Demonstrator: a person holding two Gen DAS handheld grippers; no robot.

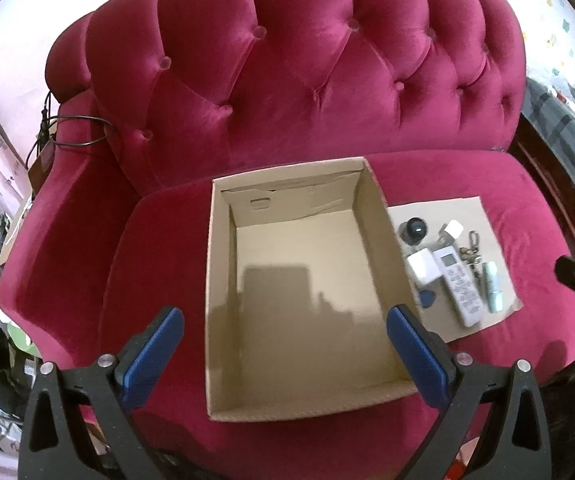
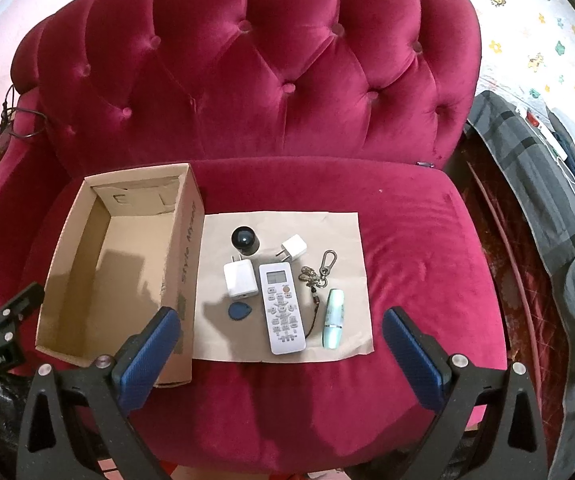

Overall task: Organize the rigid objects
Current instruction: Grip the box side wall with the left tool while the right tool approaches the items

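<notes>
Nothing has gone into the cardboard box (image 2: 87, 280) yet; it sits open and bare on the seat of the red sofa (image 2: 407, 240), with the small things laid out on a sheet of brown paper (image 2: 347, 232) just to its right. The right hand-held gripper (image 2: 281, 340) hovers above that sheet with its jaws spread wide and nothing between them, and the left hand-held gripper (image 1: 285, 344) hangs over the box mouth, equally wide and empty. The step in hand looks like a first pick by the right side. A good choice would be the white remote (image 2: 283, 308), taken across its narrow width near the middle so it stays level, while staying clear of the keyring (image 2: 319, 272), whose cord runs down beside the remote, and of the pale green tube (image 2: 333, 318) just beyond. The larger white charger (image 2: 240, 279) touches or nearly touches the remote's upper left edge, so a lift straight up is safer than a drag. The right wrist view separates every item, including the black dome (image 2: 245, 240), the small white plug (image 2: 293, 246) and the blue tag (image 2: 240, 312); the left wrist view crowds them at its edge but shows the box floor (image 1: 303, 280) fully, with no clutter inside.
</notes>
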